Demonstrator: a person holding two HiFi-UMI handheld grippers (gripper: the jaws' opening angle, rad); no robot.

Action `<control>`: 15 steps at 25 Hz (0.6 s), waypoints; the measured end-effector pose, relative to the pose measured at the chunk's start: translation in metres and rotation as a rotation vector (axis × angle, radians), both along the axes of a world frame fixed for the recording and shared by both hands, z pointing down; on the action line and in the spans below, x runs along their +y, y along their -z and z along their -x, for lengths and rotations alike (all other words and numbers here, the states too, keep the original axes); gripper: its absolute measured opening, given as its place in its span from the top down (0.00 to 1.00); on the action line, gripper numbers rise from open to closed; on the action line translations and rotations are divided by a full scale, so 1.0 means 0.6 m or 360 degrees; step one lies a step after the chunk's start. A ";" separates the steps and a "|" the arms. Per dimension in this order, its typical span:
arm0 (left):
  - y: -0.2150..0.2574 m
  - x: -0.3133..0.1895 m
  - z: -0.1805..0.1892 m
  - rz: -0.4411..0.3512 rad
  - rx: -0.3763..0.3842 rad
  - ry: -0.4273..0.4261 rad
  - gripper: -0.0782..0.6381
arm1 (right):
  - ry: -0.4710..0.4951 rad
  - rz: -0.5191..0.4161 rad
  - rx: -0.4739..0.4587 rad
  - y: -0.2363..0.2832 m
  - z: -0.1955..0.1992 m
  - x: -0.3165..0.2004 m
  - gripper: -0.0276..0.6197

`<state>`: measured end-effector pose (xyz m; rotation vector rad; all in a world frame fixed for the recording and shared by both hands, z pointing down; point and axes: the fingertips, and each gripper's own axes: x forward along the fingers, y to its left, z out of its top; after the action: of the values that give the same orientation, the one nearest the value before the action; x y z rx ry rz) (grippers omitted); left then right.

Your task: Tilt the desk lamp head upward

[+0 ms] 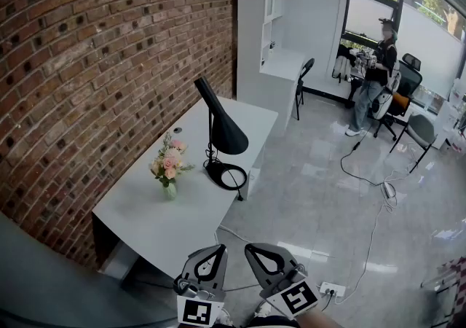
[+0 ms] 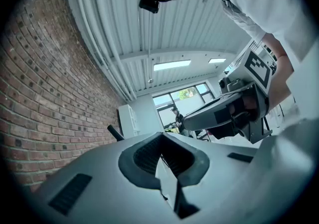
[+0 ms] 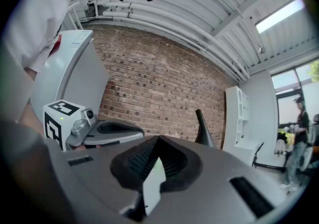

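Note:
The black desk lamp [image 1: 222, 130] stands on the white desk [image 1: 145, 210] by the brick wall, its cone head pointing down over its ring base [image 1: 226, 174]. Both grippers are held low, in front of the desk's near corner and well short of the lamp. My left gripper [image 1: 217, 249] is shut with nothing in it, and so is my right gripper [image 1: 253, 248] beside it. In the left gripper view the lamp's top [image 2: 115, 132] pokes up past the closed jaws [image 2: 162, 134]. The right gripper view shows the lamp [image 3: 203, 128] beyond its closed jaws [image 3: 158, 138].
A small vase of pink flowers [image 1: 169, 166] stands on the desk left of the lamp. A tall white cabinet [image 1: 258, 28] is behind the desk. A person [image 1: 375, 79] stands among chairs at the back right. Cables [image 1: 375, 195] and a power strip [image 1: 331, 290] lie on the floor.

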<state>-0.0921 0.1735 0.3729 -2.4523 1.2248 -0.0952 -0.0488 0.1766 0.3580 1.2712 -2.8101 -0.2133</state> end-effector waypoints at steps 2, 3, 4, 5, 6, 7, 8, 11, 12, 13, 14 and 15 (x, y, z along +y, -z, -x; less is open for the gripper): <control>0.002 -0.003 0.001 0.0005 0.0005 0.0004 0.88 | 0.0001 -0.0001 -0.0030 0.005 -0.002 -0.004 0.93; 0.002 -0.005 0.001 0.0006 0.0007 0.0006 0.88 | 0.0001 -0.0004 -0.0036 0.007 -0.003 -0.005 0.93; 0.003 -0.006 0.001 0.0006 0.0007 0.0007 0.88 | -0.0001 -0.0007 -0.0035 0.008 -0.003 -0.007 0.93; 0.003 -0.008 0.001 0.0004 0.0008 0.0007 0.88 | -0.0004 -0.0009 -0.0033 0.009 -0.004 -0.008 0.93; 0.003 -0.009 0.001 0.0000 0.0009 0.0005 0.88 | -0.0004 -0.0007 -0.0032 0.009 -0.004 -0.010 0.93; 0.003 -0.010 0.000 -0.0004 0.0010 0.0001 0.88 | -0.0003 -0.0005 -0.0032 0.008 -0.004 -0.011 0.93; 0.002 -0.010 -0.002 -0.0004 0.0010 -0.0003 0.88 | -0.0003 -0.0002 -0.0031 0.008 -0.004 -0.011 0.93; -0.001 -0.013 -0.003 0.0006 0.0009 -0.0017 0.88 | -0.0013 0.0009 -0.0020 0.005 -0.004 -0.014 0.93; -0.001 -0.014 -0.003 0.0005 0.0010 -0.0024 0.88 | -0.0018 0.0010 -0.0015 0.004 -0.003 -0.016 0.93; -0.002 -0.016 -0.001 0.0005 0.0014 -0.0030 0.88 | -0.0025 0.0013 -0.0011 0.004 -0.002 -0.017 0.93; -0.004 -0.018 0.001 0.0007 0.0019 -0.0035 0.88 | -0.0034 0.0016 -0.0008 0.003 -0.002 -0.019 0.93; -0.005 -0.020 0.004 0.0007 0.0024 -0.0039 0.88 | -0.0045 0.0020 -0.0005 0.002 -0.001 -0.021 0.93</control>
<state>-0.0943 0.1616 0.3758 -2.4756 1.2015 -0.0730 -0.0479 0.1642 0.3567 1.3090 -2.7894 -0.1922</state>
